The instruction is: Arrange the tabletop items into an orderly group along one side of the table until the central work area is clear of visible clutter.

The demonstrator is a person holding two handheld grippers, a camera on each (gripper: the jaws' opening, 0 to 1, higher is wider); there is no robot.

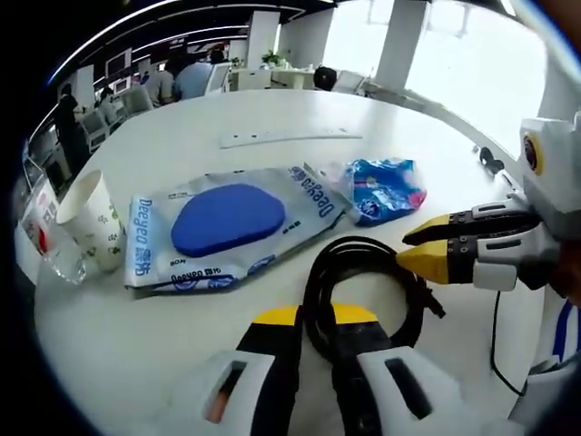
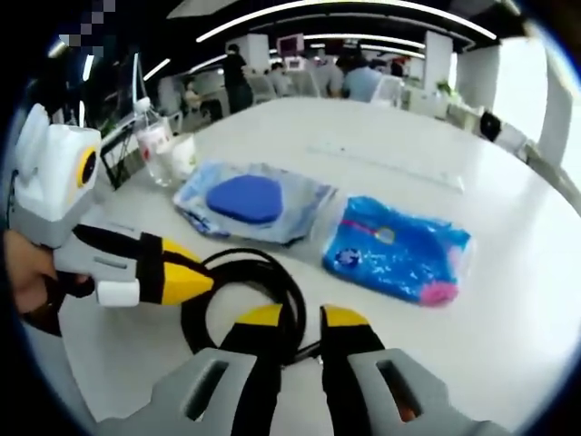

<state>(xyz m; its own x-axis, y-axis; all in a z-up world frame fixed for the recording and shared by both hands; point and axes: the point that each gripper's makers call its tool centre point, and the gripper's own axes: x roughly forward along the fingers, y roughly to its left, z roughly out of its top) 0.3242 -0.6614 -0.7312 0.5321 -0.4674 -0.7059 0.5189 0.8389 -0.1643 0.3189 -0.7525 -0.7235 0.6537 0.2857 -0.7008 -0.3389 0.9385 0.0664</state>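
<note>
In my left gripper view, beyond the far edge of the table (image 1: 272, 113), two seated people (image 1: 177, 80) are at 11 o'clock, with a further person in dark clothing (image 1: 65, 113) at 10 o'clock. A white pillar (image 1: 399, 41) stands at 1 o'clock, beside a bright window (image 1: 472, 68). In my right gripper view, one person stands (image 2: 234, 77) at 12 o'clock, a seated person in a blue shirt (image 2: 366, 82) is at 1 o'clock, and curved ceiling light strips (image 2: 363, 11) run overhead.
</note>
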